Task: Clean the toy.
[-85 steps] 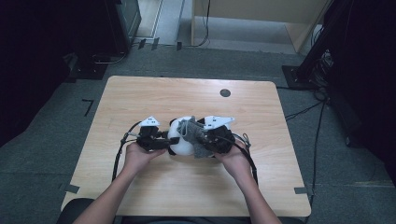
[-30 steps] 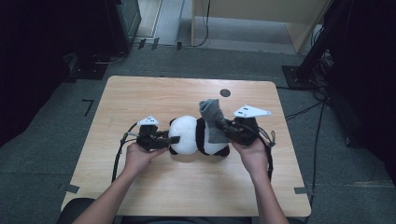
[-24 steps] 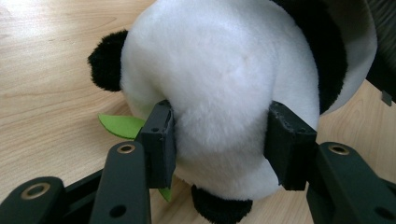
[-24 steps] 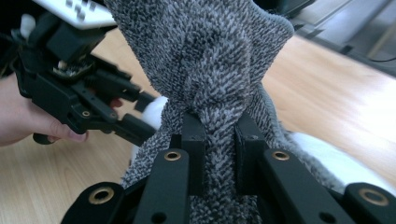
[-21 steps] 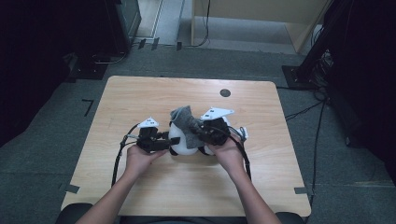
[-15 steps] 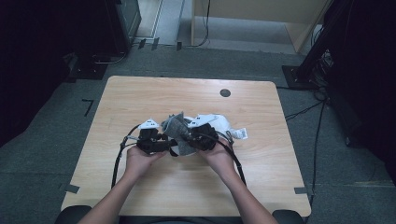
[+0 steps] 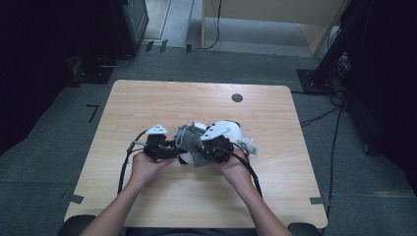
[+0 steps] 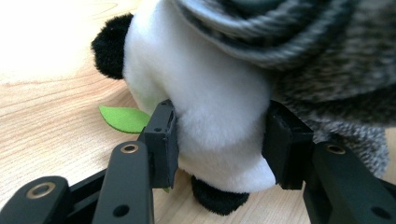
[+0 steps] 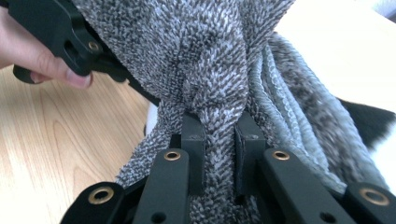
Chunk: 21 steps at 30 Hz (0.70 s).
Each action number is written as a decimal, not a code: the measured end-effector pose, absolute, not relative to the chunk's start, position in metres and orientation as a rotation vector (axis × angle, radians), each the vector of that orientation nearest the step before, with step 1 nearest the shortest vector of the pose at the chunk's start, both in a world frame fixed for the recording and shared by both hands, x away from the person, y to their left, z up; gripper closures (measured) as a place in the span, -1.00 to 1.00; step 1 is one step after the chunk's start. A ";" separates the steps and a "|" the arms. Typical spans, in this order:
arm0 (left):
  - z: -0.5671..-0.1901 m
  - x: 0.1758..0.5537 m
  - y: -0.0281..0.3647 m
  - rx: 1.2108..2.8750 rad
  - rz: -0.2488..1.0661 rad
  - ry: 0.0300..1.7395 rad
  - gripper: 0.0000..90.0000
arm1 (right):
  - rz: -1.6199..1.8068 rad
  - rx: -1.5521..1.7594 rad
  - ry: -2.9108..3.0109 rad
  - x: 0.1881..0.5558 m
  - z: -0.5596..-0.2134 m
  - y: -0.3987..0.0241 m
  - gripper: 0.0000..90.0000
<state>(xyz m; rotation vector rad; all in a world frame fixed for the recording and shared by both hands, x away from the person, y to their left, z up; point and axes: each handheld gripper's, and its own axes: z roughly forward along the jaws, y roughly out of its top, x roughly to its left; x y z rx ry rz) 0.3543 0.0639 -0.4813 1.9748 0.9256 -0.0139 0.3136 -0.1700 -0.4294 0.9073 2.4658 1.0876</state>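
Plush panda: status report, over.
Left gripper clamped on plush panda. Right gripper shut on grey knit cloth, draped over panda. Nothing in the way.

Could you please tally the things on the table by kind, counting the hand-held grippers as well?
Plush panda toy: 1
Grey knitted cloth: 1
Hand-held gripper: 2, the left hand-held gripper clamped on the panda, the right hand-held gripper pinching the cloth
Total: 4

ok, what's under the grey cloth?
The panda plush: white body, black ear and foot show below the grey cloth. A green leaf lies beside it. Its face is covered.
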 end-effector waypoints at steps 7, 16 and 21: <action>-0.480 0.358 0.063 1.966 -0.028 0.930 0.15 | 1.078 0.988 2.437 0.308 -0.422 -0.198 0.76; -0.478 0.361 0.061 1.956 -0.047 0.943 0.15 | 1.073 1.108 2.329 0.299 -0.412 -0.243 0.76; -0.476 0.362 0.060 1.957 -0.051 0.952 0.15 | 1.042 1.204 2.258 0.297 -0.411 -0.270 0.75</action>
